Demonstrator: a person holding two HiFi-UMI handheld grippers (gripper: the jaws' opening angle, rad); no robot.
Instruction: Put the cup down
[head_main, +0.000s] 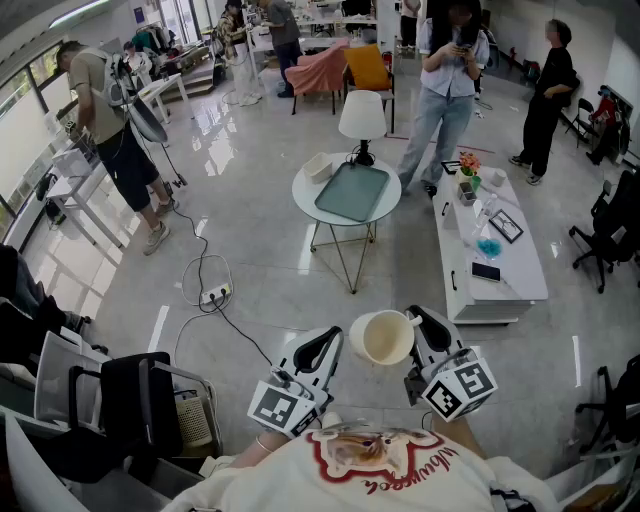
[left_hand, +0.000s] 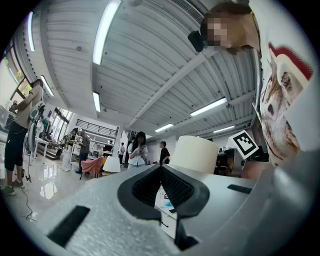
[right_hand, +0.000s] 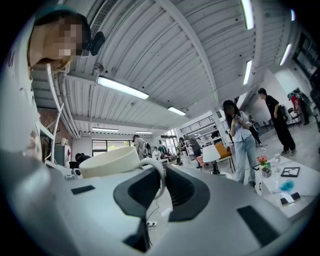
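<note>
A cream cup (head_main: 381, 338) hangs in the air at chest height, its mouth turned towards the head camera. My right gripper (head_main: 419, 321) is shut on the cup's handle; in the right gripper view the handle (right_hand: 160, 176) sits between the jaws, with the cup (right_hand: 109, 162) to their left. My left gripper (head_main: 328, 344) is beside the cup on its left, shut with nothing in it. In the left gripper view the jaws meet (left_hand: 161, 175), and the cup (left_hand: 195, 153) rises just behind them.
Ahead stands a round white table (head_main: 312, 200) carrying a grey tray (head_main: 352, 192) and a lamp (head_main: 362, 116). A long white low table (head_main: 500, 290) with small items is to the right. A power strip (head_main: 214, 295) and cable lie on the floor. Several people stand around.
</note>
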